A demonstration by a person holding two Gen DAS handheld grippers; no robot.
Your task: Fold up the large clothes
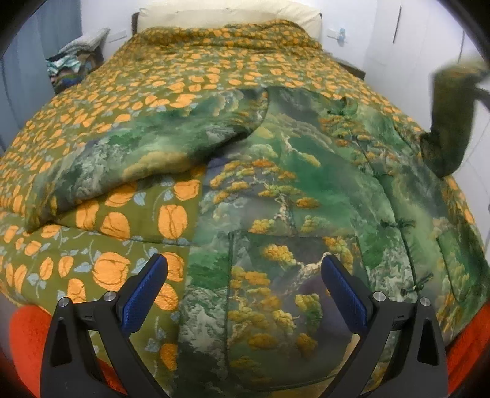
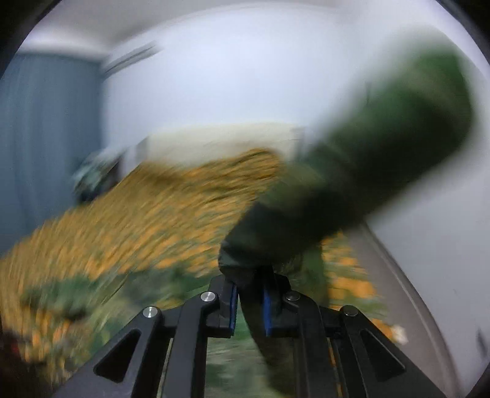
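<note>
A large padded jacket (image 1: 291, 196) printed with green trees and yellow foliage lies spread on the bed, its left sleeve (image 1: 147, 153) folded across the body. My left gripper (image 1: 245, 275) hovers open over the jacket's lower hem, nothing between its blue pads (image 1: 141, 294). At the right edge the other sleeve (image 1: 447, 122) is lifted in the air, blurred. In the right wrist view my right gripper (image 2: 250, 301) is shut on that dark green sleeve (image 2: 352, 171), which rises up and to the right, blurred by motion.
The bed carries an olive quilt (image 1: 153, 76) with orange flowers and a cream pillow (image 1: 229, 15) at the head. A pile of clothes (image 1: 76, 64) sits at the far left by a blue curtain (image 2: 46, 137). White walls and cupboards stand to the right.
</note>
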